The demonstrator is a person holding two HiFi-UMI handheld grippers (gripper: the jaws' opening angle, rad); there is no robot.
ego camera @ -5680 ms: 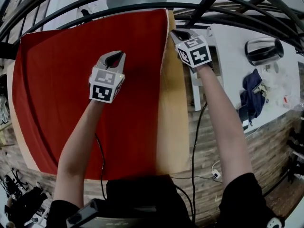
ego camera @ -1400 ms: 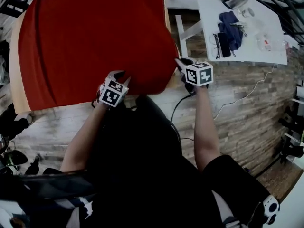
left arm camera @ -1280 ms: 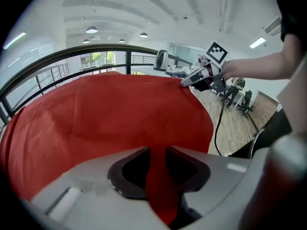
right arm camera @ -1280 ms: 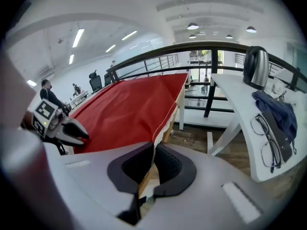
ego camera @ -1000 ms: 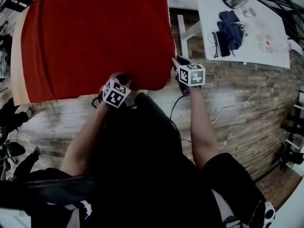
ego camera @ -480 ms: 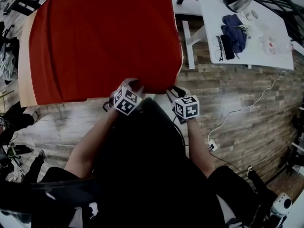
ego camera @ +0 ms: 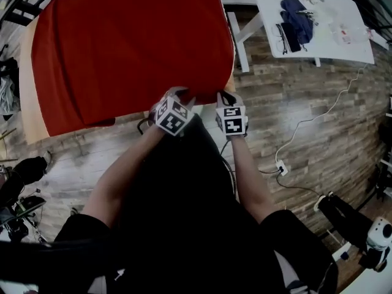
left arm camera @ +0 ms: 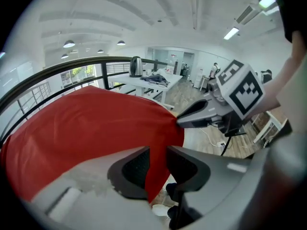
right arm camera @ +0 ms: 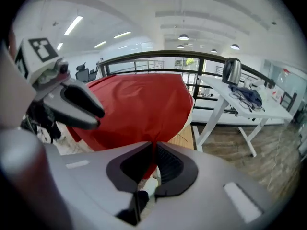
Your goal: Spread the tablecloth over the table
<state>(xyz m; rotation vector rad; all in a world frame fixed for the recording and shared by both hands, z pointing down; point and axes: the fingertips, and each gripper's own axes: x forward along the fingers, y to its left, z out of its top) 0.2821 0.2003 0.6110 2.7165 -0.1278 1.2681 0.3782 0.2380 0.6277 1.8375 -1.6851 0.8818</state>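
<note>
While the left gripper point(ego camera: 179, 93) pinches the red tablecloth point(ego camera: 135, 41) hem:
the right gripper point(ego camera: 223, 97) jaws have just closed on it alongside.

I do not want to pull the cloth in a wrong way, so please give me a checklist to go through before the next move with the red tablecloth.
1. Left gripper grips the tablecloth: ok, a fold is pinched between its jaws.
2. Right gripper grips it: ok, its jaws have just been closing and pinch the near edge.
3. Whole table covered: not ok, a bare wooden strip shows along the left side in the head view.
4. Far edge hangs over: cannot tell, the top of the head view cuts it off.
5. Nothing lies on the cloth: ok.
</note>
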